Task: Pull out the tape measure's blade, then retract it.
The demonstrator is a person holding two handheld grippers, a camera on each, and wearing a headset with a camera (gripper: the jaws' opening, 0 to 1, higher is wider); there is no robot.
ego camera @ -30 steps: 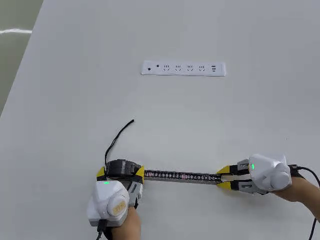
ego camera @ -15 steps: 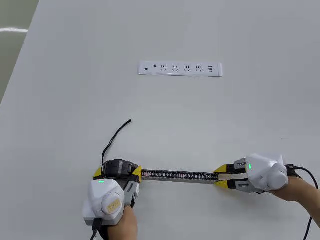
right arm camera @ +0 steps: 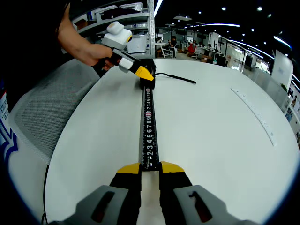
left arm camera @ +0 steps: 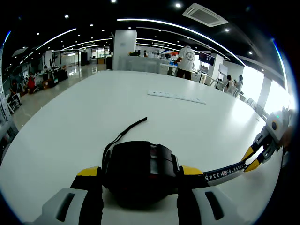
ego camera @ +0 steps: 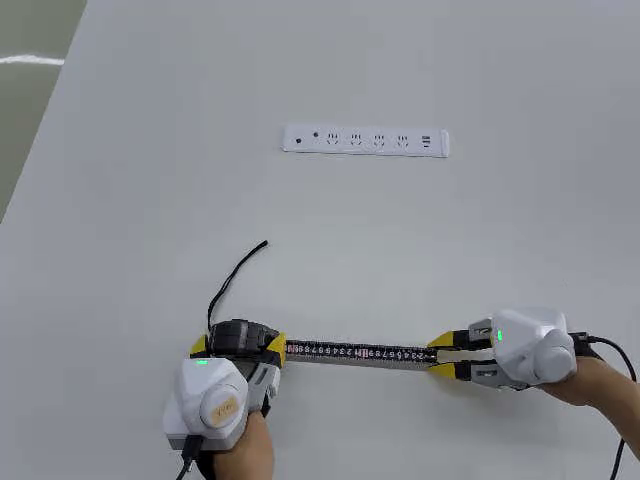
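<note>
A black tape measure case [ego camera: 240, 338] [left arm camera: 139, 171] lies on the white table, and my left gripper [ego camera: 238, 347] [left arm camera: 139, 171] is shut on it, one yellow tip on each side. Its black blade [ego camera: 358, 352] [right arm camera: 149, 126] with white numbers runs out to the right, flat along the table. My right gripper [ego camera: 442, 354] [right arm camera: 150, 166] is shut on the blade's end. The case's black wrist strap [ego camera: 236, 273] [left arm camera: 125, 132] trails away across the table. In the right gripper view the case [right arm camera: 149, 78] sits at the blade's far end, held by the left gripper [right arm camera: 143, 72].
A white power strip [ego camera: 366, 140] [left arm camera: 175, 96] [right arm camera: 255, 111] lies further back on the table [ego camera: 480, 250]. The table's left edge [ego camera: 38, 120] borders a green floor. A cable runs from the right gripper past the hand. People and desks stand in the far background.
The blade's drawn-out length looks about the same. The right gripper has edged slightly right and down; the left gripper keeps its hold on the case. The head camera shifted a little.
</note>
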